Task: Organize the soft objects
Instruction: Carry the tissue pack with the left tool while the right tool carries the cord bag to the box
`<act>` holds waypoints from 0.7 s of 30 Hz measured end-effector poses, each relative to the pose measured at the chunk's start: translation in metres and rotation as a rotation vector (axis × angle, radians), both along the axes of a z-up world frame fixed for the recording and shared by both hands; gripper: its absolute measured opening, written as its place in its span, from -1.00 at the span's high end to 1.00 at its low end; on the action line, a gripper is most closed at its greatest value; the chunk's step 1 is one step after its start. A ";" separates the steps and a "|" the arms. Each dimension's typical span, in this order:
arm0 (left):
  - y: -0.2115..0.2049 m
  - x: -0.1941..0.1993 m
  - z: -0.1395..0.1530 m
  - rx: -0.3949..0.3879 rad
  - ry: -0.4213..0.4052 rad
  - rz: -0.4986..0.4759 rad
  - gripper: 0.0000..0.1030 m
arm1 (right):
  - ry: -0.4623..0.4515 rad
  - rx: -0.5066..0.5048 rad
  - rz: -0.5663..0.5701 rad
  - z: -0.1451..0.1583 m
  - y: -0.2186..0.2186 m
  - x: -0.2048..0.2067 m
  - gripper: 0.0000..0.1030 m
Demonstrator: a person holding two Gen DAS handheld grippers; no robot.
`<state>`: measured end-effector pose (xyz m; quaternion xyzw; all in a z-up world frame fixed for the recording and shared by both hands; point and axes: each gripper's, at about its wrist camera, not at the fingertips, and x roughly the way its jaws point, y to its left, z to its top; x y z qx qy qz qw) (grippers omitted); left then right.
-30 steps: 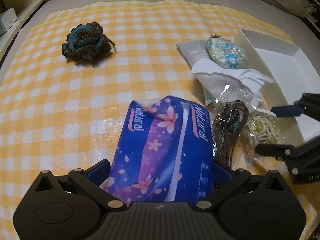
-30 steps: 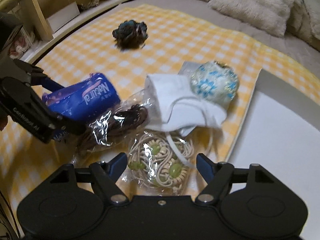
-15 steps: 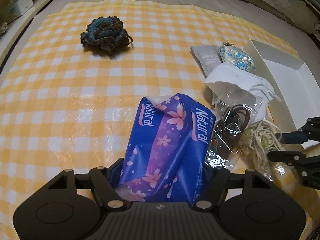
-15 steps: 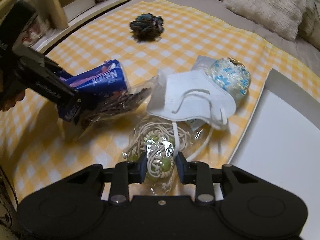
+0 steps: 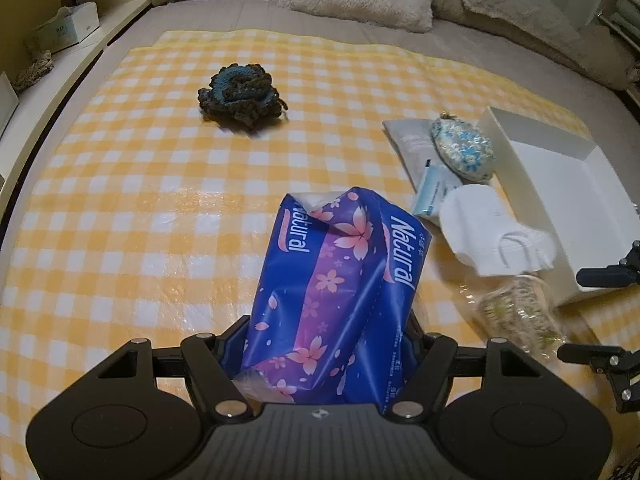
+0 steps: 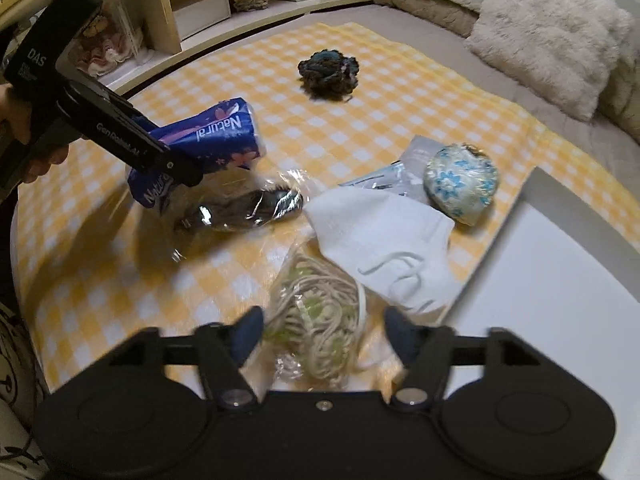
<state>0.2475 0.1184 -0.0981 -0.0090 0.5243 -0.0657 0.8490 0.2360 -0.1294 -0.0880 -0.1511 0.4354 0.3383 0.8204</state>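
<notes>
Blue tissue pack (image 5: pixel 340 292) clamped in left gripper (image 5: pixel 328 344) jaws; right gripper (image 6: pixel 324 332) jaws opening around bagged cord (image 6: pixel 320 320)

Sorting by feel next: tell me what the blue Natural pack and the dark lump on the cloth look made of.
Blue Natural pack: thin glossy plastic film over soft contents, judging by its creases and sheen. Dark lump: seemingly crocheted yarn, matte, with looped blue-and-brown stitches.

The left gripper (image 5: pixel 328 344) has closed on the blue tissue pack (image 5: pixel 340 280) and lifted it off the bed. The right gripper (image 6: pixel 324 332) had pinched the bag of cream cord (image 6: pixel 320 312); now its jaws are opening, the bag loose between them.
</notes>
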 end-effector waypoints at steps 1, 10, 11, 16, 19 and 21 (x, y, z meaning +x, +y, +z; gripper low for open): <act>0.000 -0.002 0.001 -0.003 -0.002 -0.001 -0.37 | 0.007 0.002 -0.007 0.001 -0.002 -0.001 -0.41; -0.005 -0.005 -0.007 0.006 0.026 -0.010 -0.37 | 0.202 0.067 -0.184 -0.027 -0.008 0.008 -0.33; -0.005 -0.004 -0.009 0.009 0.030 -0.009 -0.37 | 0.214 0.082 -0.216 -0.030 -0.007 0.012 -0.33; -0.002 0.001 -0.007 0.005 0.018 0.013 -0.36 | 0.275 0.125 -0.241 -0.047 -0.002 0.023 -0.23; 0.002 0.001 0.000 -0.014 -0.006 0.043 -0.36 | 0.260 0.083 -0.178 -0.048 0.006 0.017 0.34; 0.003 -0.001 0.003 -0.020 -0.016 0.060 -0.36 | 0.271 0.101 -0.158 -0.044 0.005 0.013 0.42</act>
